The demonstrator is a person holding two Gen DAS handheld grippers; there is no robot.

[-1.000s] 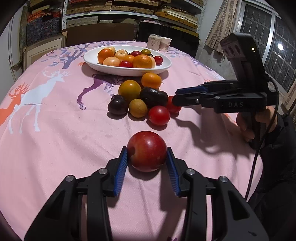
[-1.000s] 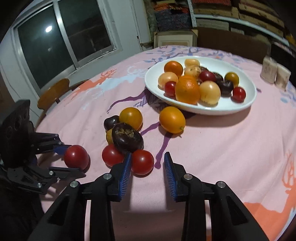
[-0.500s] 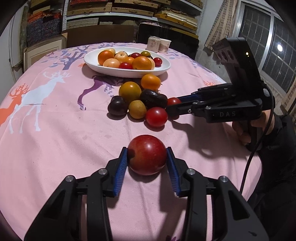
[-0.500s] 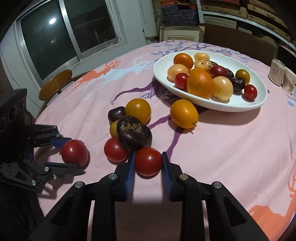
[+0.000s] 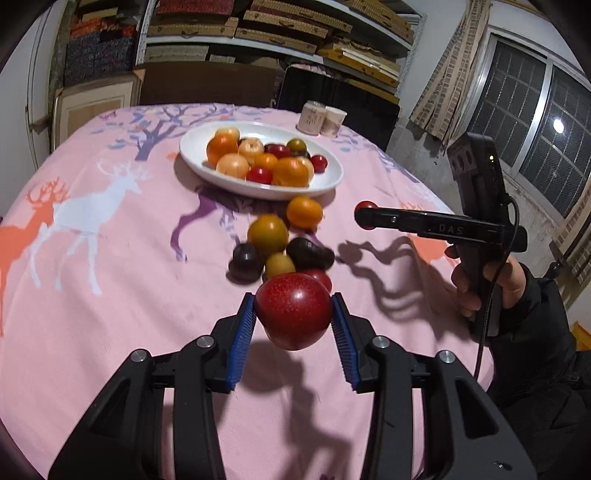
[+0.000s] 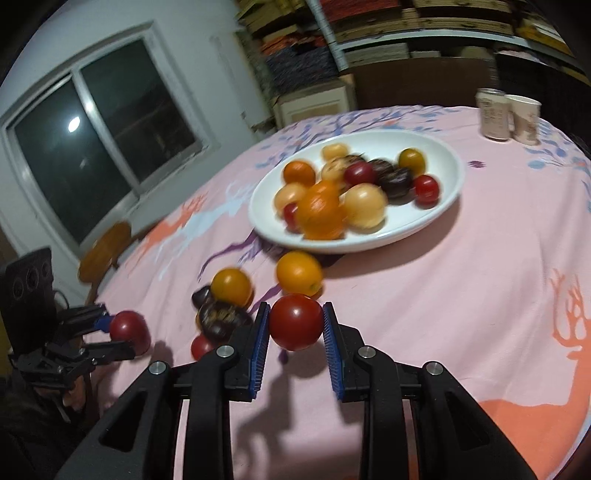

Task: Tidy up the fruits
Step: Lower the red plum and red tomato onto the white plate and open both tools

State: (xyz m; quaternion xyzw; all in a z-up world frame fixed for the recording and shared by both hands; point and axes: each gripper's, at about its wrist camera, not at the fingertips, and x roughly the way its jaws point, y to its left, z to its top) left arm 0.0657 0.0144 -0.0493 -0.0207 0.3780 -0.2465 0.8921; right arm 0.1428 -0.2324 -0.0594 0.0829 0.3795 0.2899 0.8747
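Both fruits lifted since earlier | left gripper (image 5: 293, 325) clamps red plum (image 5: 293, 310) | right gripper (image 6: 295, 332) clamps tomato (image 6: 295, 321)

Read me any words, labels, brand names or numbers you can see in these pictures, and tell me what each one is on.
"DAS": light letters on the side of the right gripper, seen in the left wrist view.
Printing on the two paper cups beyond the white plate: too small and blurred to read in either view.
Spines and boxes on the shelves: no legible text.
Nothing else carries readable writing.
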